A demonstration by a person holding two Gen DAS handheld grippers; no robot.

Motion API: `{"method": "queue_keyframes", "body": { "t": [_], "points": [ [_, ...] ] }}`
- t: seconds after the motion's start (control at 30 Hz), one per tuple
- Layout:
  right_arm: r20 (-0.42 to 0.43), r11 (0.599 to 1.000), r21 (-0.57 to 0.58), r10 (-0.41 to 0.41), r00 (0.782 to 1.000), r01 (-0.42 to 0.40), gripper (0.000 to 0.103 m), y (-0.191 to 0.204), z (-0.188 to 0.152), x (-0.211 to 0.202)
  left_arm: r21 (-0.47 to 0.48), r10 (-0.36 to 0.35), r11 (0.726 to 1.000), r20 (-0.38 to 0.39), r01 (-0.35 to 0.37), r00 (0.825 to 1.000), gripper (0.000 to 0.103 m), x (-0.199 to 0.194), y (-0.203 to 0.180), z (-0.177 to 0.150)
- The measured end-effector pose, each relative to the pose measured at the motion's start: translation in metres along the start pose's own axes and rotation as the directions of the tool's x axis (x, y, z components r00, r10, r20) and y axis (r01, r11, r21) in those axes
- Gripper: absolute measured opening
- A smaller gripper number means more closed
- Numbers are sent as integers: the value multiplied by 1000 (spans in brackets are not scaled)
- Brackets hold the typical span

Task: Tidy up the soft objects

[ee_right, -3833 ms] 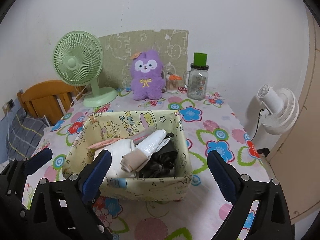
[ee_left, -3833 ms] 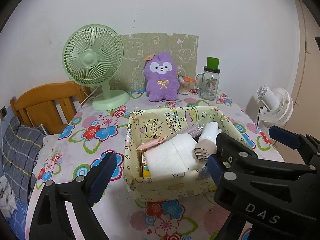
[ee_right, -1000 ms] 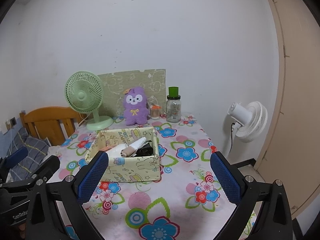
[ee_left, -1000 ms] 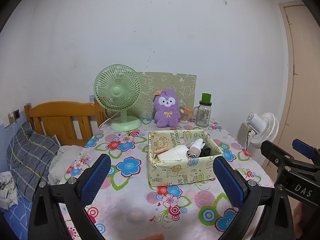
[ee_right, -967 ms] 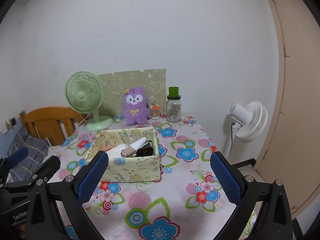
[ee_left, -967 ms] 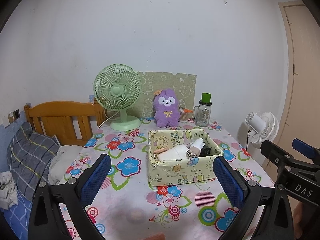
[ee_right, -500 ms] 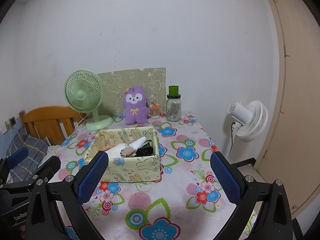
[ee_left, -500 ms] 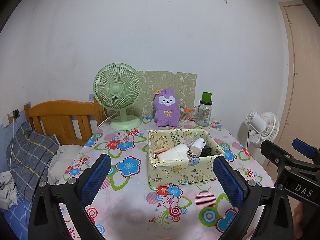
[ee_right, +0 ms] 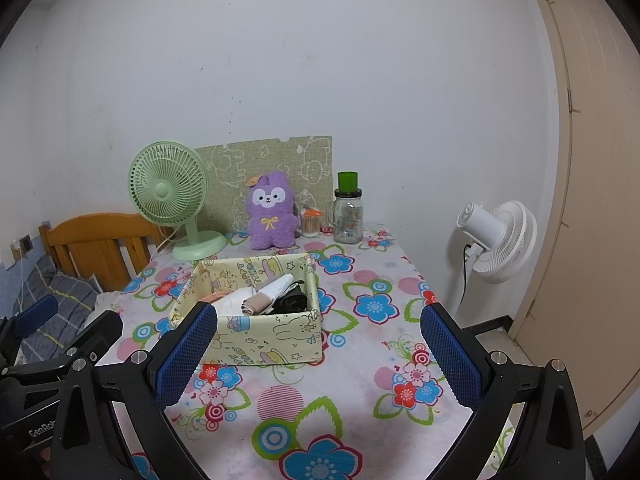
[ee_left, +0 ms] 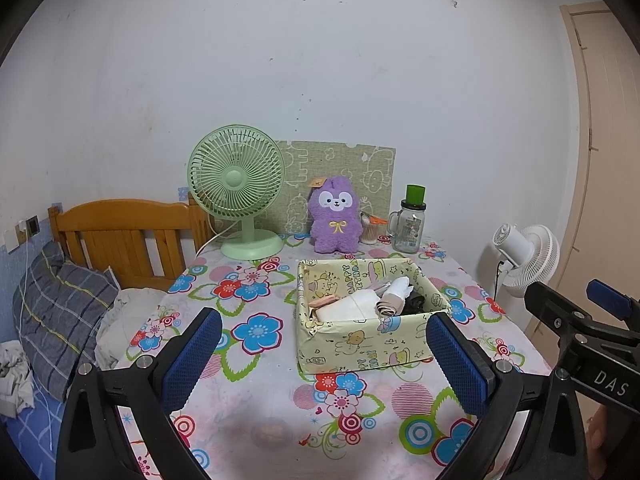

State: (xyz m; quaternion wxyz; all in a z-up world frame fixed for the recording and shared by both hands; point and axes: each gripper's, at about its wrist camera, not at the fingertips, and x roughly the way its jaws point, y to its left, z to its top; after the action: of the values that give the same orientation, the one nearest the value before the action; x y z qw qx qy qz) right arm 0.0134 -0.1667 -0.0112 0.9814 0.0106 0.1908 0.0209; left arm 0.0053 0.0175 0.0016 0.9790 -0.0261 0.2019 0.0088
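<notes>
left gripper (ee_left: 325, 357): jaws wide, empty | right gripper (ee_right: 319, 351): jaws wide, empty | yellow cartoon-print fabric box (ee_left: 362, 345) of rolled cloths: frame centre

"DAS" stands in white on the right gripper (ee_left: 608, 376) at four o'clock; "HAPPY BIRTHDAY" marks the yellow box (ee_left: 360, 344).

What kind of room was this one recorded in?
Most likely a bedroom in a home. A wooden headboard with a plaid pillow stands beside a table under a flowered cloth, which holds a plush toy, a desk fan and a box of rolled fabrics.
</notes>
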Motion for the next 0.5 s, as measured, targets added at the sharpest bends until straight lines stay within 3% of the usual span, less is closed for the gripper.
{"method": "queue_keyframes", "body": {
  "t": [0.5],
  "points": [
    [-1,1000,8,-2,1000,2,103,0,-1,1,2,-6,1000,-3,6,1000,103,2,-3,0]
  ]
}}
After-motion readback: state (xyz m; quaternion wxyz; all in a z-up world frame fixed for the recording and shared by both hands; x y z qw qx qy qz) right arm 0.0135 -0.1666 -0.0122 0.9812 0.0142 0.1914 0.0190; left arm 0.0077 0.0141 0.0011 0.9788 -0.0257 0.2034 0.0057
